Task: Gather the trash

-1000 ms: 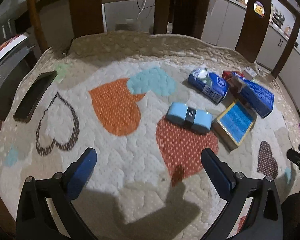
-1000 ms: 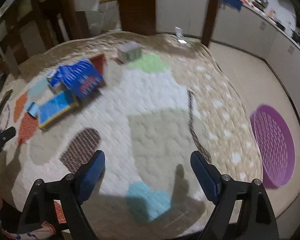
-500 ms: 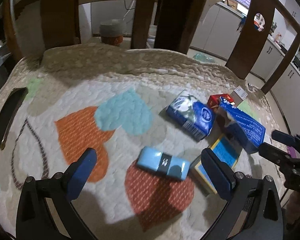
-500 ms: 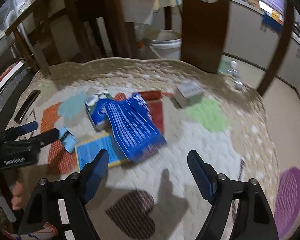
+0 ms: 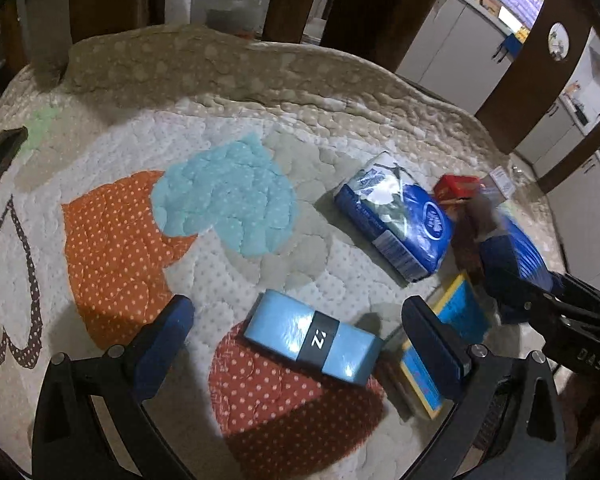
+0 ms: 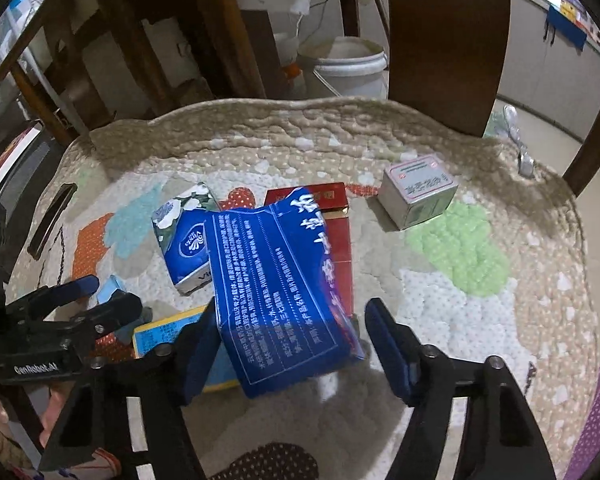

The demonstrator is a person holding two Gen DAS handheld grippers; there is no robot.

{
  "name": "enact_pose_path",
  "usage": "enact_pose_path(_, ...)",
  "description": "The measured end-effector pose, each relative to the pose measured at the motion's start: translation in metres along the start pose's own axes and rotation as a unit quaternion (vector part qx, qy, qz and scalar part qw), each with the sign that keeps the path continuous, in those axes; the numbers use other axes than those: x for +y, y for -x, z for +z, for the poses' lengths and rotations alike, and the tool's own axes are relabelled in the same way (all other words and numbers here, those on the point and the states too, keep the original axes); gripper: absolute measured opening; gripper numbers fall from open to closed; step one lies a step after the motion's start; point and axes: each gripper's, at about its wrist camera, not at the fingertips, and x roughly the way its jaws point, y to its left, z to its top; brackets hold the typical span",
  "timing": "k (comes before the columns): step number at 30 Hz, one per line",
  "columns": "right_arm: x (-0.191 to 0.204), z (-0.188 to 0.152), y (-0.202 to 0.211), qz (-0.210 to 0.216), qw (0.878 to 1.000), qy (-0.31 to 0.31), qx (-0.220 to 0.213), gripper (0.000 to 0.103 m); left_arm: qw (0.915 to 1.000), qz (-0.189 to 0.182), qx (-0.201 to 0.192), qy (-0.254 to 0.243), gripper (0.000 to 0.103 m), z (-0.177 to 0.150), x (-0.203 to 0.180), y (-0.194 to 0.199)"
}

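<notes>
On the quilted mat (image 6: 460,320), the right gripper (image 6: 290,338) is closing around the dark blue carton (image 6: 276,292), not yet pinching it, while the left gripper (image 5: 298,320) hangs wide over the light blue box (image 5: 312,336), so each next needs a firm squeeze.

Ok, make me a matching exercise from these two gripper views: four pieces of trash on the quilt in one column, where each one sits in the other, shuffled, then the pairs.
Things:
1. light blue box with black band
2. dark blue carton
3. grey box
4. red box

Places:
A. alone by the green patch
B. partly under the dark blue carton
C. between the left gripper's open fingers
D. between the right gripper's closing fingers

Pairs: 1-C, 2-D, 3-A, 4-B
</notes>
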Motion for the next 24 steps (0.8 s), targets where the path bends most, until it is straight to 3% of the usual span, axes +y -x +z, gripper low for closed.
enact_pose_path(2,-0.002,0.000,-0.003,0.004,1.000,-0.011,0.005,0.066,0.9998,0.017,-0.002,-0.003,0.103,-0.001,-0.005,-0.001)
enact_pose_path(4,-0.003,-0.001,-0.002,0.010,1.000,-0.020,0.006,0.065,0.9993,0.036,-0.007,0.001,0.090,-0.001,-0.004,0.000)
enact_pose_path(5,-0.004,-0.002,0.000,0.015,1.000,-0.023,0.007,0.065,0.9988,0.047,-0.009,0.003,0.078,-0.001,-0.004,0.002)
enact_pose_path(6,-0.004,-0.003,0.003,0.018,1.000,-0.025,0.006,0.065,0.9986,0.052,-0.009,0.005,0.072,-0.001,-0.002,0.005)
enact_pose_path(7,-0.005,-0.005,0.006,0.020,0.999,-0.027,0.005,0.065,0.9986,0.051,-0.009,0.008,0.056,0.000,0.000,0.007)
enact_pose_path(9,-0.006,-0.008,0.012,0.023,0.999,-0.029,0.002,0.065,0.9990,0.041,-0.004,0.019,0.045,0.001,0.007,0.010)
enact_pose_path(13,-0.009,-0.017,0.025,0.025,0.999,-0.041,-0.002,0.065,0.9990,0.003,0.004,0.045,0.041,0.002,0.023,0.017)
enact_pose_path(24,-0.014,-0.051,0.062,0.022,0.998,-0.054,-0.020,0.064,0.9996,0.004,-0.004,0.028,0.041,-0.013,0.032,0.036)
